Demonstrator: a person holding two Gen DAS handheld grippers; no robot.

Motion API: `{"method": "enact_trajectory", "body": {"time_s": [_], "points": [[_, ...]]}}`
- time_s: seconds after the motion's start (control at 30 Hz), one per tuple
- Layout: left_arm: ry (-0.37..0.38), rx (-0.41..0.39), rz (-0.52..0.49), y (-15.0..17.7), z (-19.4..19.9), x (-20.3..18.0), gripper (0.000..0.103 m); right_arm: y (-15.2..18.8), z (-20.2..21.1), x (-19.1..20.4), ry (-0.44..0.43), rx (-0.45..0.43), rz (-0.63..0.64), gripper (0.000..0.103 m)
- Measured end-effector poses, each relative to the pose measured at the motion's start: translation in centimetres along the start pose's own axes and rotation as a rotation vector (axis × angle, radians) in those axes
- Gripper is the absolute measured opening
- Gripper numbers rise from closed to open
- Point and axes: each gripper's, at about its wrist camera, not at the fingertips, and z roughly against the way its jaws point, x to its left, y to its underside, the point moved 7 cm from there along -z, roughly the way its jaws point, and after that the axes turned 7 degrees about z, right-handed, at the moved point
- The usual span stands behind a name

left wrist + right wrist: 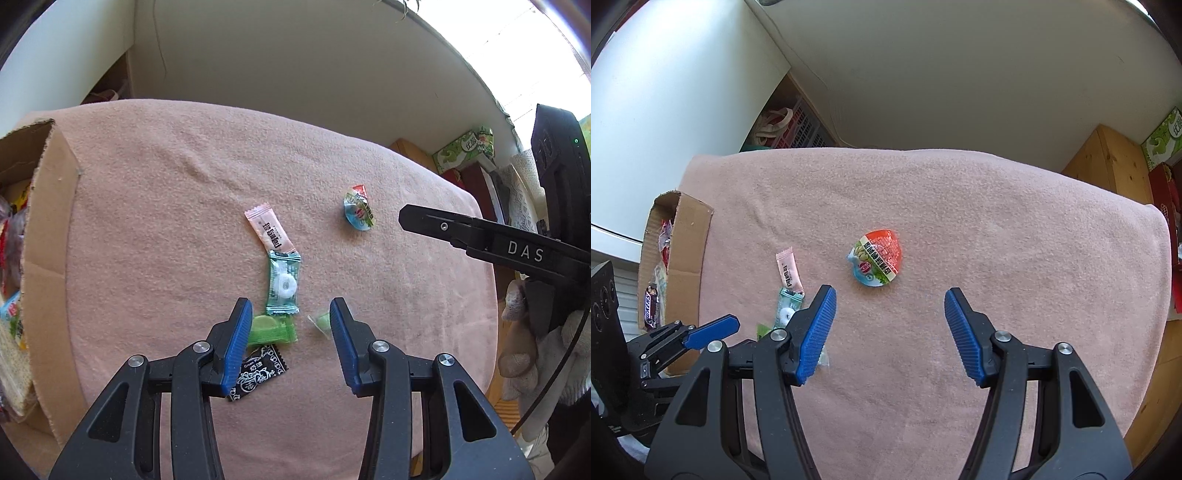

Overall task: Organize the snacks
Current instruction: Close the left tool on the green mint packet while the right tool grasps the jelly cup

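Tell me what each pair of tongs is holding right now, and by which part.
Nothing is held. The left tongs stand open above the green candies, touching none. The right tongs stand open in front of the jelly cup, which lies free on the pink blanket.

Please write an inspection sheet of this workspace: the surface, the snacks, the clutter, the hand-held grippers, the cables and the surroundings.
Surface: pink blanket, lightly wrinkled.
Job's things: jelly cup lying apart; pink sachet, mint candy, green candy and black candy in a touching row; small green candy beside them; cardboard box at the left edge, already holding snacks.
Clutter: nothing seen.
Grippers: left hand-held gripper open above the candy row; right hand-held gripper open, just short of the jelly cup; both empty.
Cables: black cable by the gloved hand.
Surroundings: white wall, wooden cabinet, green carton.
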Motion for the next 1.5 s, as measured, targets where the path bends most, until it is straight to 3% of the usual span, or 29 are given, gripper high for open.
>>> {"method": "enact_trajectory", "body": {"time_s": [0.33,0.57,0.63,0.73,0.93,1.23,1.5], "points": [[-0.033,0.048,-0.023,-0.4,-3.4,-0.8,0.034,-1.2,-3.0,0.1,0.002,0.031,0.036,0.064],[-0.059,0.035,-0.068,-0.4,-4.0,-2.0,0.032,-1.9,-4.5,0.6,-0.003,0.044,0.056,0.064],[-0.083,0.027,-0.095,-0.4,-4.5,-2.5,0.027,-1.9,-4.8,0.7,-0.001,0.046,0.06,0.063],[-0.107,0.017,-0.124,-0.3,-4.7,-2.6,0.02,-2.0,-5.4,1.0,0.002,0.059,0.071,0.053],[-0.107,0.007,-0.146,-0.5,-4.7,-2.6,0.019,-1.7,-6.3,1.5,0.005,0.081,0.096,0.039],[-0.099,0.004,-0.151,-0.2,-4.3,-2.2,0.018,-2.3,-7.2,2.1,0.025,0.091,0.13,0.039],[-0.083,0.004,-0.124,-0.3,-3.7,-1.5,0.014,-3.0,-7.8,3.4,0.025,0.078,0.167,0.03]]}}
